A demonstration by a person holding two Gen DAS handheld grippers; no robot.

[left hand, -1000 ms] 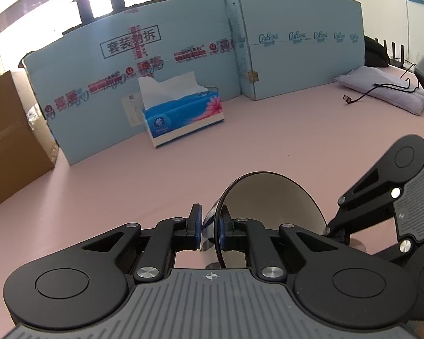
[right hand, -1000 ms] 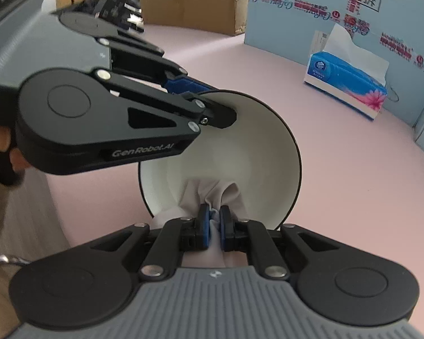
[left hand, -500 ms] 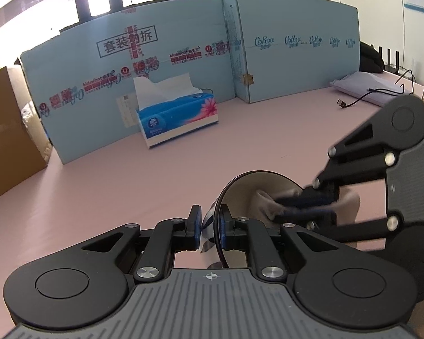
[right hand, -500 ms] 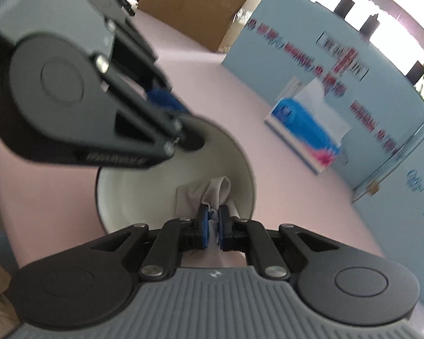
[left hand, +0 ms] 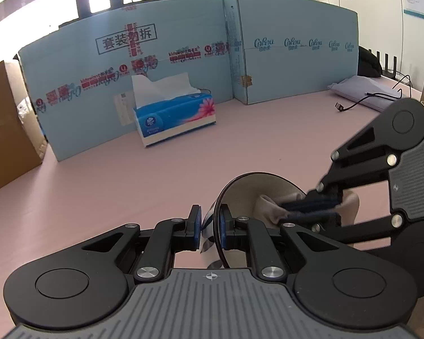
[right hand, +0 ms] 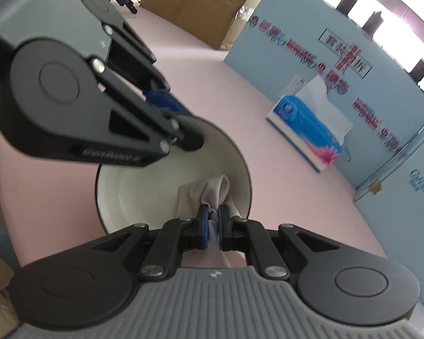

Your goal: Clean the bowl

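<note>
A white bowl (left hand: pixel 248 192) with a dark rim is held tilted on its side above the pink table. My left gripper (left hand: pixel 210 223) is shut on the bowl's rim. The bowl also shows in the right wrist view (right hand: pixel 144 186), with the left gripper (right hand: pixel 181 130) clamped at its upper rim. My right gripper (right hand: pixel 213 223) is shut on a pale grey cloth (right hand: pixel 209 192) and presses it against the inside of the bowl. In the left wrist view the cloth (left hand: pixel 271 206) and the right gripper (left hand: pixel 311 206) sit inside the bowl's opening.
A blue tissue box (left hand: pixel 175 115) stands at the back by light blue cardboard panels (left hand: pixel 294 48). A brown carton (left hand: pixel 5 130) is at the left. A black cable (left hand: pixel 364 101) and a grey pouch (left hand: pixel 364 90) lie at the far right.
The right gripper has swept the cloth around inside the bowl, from its lower part toward the right side. The left gripper keeps its hold on the rim.
</note>
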